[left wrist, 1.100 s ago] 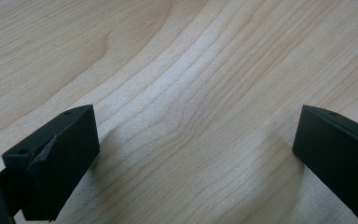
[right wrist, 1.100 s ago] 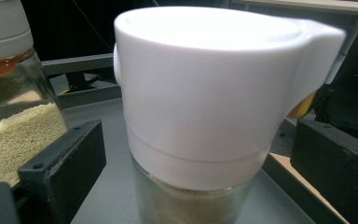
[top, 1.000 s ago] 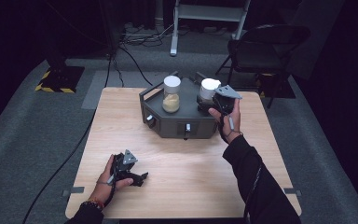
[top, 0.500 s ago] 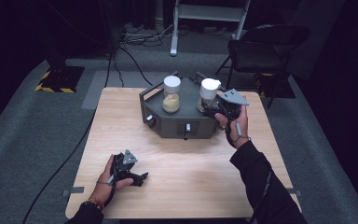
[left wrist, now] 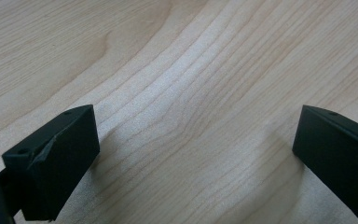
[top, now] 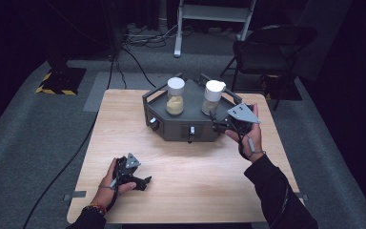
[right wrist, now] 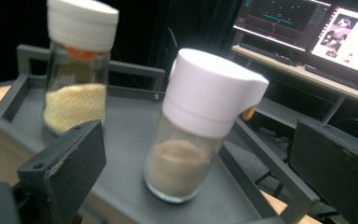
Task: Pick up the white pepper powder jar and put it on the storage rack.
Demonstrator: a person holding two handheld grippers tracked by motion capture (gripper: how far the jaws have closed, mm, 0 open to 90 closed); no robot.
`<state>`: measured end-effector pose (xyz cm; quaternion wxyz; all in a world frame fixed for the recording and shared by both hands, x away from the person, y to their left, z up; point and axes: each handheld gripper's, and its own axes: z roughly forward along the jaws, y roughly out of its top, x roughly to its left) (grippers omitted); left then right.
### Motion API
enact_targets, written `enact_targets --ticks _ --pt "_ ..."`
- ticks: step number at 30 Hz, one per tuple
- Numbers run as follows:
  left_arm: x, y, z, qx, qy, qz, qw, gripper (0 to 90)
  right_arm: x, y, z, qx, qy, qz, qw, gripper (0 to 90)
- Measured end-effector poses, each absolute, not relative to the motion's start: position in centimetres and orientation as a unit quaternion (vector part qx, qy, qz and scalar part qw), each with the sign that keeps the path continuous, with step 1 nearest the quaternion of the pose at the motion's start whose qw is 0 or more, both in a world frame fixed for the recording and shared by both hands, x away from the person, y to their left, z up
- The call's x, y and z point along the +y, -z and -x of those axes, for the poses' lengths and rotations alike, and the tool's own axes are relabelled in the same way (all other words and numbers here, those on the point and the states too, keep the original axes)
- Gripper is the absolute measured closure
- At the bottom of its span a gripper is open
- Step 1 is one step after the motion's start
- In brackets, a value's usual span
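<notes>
The table (top: 186, 191) is light wood with wavy grain lines and a smooth, dull top. The tray (right wrist: 121, 140) looks like matt grey plastic. Both jars (right wrist: 186, 158) are shiny clear glass with smooth white plastic lids. The floor (top: 28, 143) is rough grey carpet.

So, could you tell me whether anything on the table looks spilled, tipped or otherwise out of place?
Nothing stands out. Both jars stand upright with their caps on atop the grey stand, and no powder shows on it. The right gripper is open facing the nearer jar; the left gripper is open over bare table.
</notes>
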<state>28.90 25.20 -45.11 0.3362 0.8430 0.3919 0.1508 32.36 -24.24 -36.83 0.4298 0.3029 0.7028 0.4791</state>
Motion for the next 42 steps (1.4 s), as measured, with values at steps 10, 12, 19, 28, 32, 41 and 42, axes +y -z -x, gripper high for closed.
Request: enact_targets --ticks 10,12,19,28,32,41,42 --pt "25.2 45.1 -28.9 0.391 -0.151 -0.843 0.337 0.0 -25.7 37.1 -30.9 0.728 -0.464 -0.288 0.414 3.1" --pt "25.2 45.1 -28.9 0.391 -0.151 -0.843 0.336 0.0 -26.1 37.4 -30.5 0.731 -0.465 -0.286 0.410 3.1" --pt "25.2 45.1 -28.9 0.392 -0.151 -0.843 0.337 0.0 -26.4 39.4 -29.1 0.738 -0.457 -0.268 0.418 3.1" --pt "25.2 45.1 -28.9 0.391 -0.151 -0.843 0.337 0.0 -26.6 41.2 -27.8 0.758 -0.441 -0.251 0.410 3.0" --pt "25.2 45.1 -28.9 0.391 -0.151 -0.843 0.337 0.0 -26.4 42.2 -27.6 0.772 -0.420 -0.243 0.411 3.0" --pt "25.2 45.1 -28.9 0.391 -0.151 -0.843 0.337 0.0 -26.8 43.8 -27.0 0.790 -0.390 -0.239 0.408 3.0" --pt "25.2 45.1 -28.9 0.391 -0.151 -0.843 0.337 0.0 -26.8 43.9 -26.9 0.794 -0.383 -0.237 0.408 3.0"
